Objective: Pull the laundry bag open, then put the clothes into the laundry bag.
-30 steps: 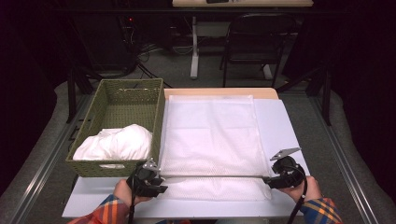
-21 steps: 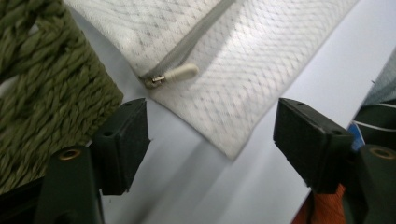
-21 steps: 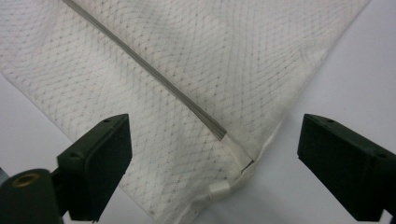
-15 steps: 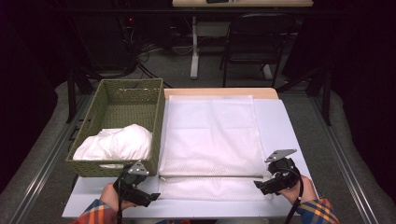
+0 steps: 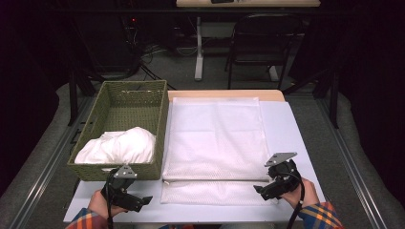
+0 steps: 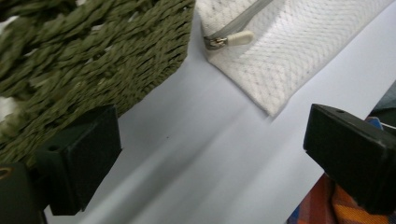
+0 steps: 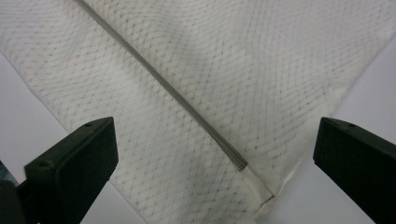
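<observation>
- A white mesh laundry bag (image 5: 215, 138) lies flat at the desk's (image 5: 291, 124) centre, zipper (image 5: 215, 180) along its 6 o'clock edge.
- The left hand-held gripper (image 5: 136, 200), at 7 o'clock, has just been opening; its jaws stand wide, holding nothing.
- The right hand-held gripper (image 5: 266, 190), at 5 o'clock, has likewise just opened wide over the bag's corner.
- A green wicker basket (image 5: 119, 102) of white cloth (image 5: 119, 145) sits at 9 o'clock.

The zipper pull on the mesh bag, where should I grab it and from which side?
Grip the cream tab of the zipper pull with the left gripper, coming from the basket side. It lies flat at the mesh bag corner, pointing outward, so the open jaws can straddle it.
</observation>
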A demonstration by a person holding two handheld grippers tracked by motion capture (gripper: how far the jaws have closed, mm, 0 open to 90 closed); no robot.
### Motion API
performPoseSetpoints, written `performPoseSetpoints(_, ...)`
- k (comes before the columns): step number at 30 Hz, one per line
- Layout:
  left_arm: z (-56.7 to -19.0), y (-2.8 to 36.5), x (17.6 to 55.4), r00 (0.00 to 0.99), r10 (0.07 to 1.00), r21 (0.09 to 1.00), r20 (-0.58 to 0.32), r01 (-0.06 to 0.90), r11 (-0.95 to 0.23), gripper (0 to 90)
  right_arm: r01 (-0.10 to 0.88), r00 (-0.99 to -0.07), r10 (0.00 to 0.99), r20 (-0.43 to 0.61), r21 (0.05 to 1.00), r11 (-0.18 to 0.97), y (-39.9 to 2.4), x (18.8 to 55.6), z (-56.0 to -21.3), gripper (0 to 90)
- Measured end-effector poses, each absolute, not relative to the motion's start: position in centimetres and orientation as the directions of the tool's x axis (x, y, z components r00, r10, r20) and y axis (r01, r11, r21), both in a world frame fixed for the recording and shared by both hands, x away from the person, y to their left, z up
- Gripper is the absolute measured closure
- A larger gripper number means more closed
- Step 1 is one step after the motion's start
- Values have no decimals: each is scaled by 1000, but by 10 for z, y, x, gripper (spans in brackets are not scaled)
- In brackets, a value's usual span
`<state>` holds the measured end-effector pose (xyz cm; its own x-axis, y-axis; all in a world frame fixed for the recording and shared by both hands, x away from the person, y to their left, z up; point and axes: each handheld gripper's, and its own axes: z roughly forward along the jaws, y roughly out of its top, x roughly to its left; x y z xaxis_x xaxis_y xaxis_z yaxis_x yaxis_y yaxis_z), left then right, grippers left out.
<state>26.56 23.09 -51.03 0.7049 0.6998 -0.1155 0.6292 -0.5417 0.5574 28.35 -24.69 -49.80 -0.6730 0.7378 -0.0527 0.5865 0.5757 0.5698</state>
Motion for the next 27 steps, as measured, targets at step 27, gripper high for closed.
performPoseSetpoints(27,-517,226,266,734,672,553,-97,601,-577,19,534,-750,661,-30,562,632,-211,299,-499,0)
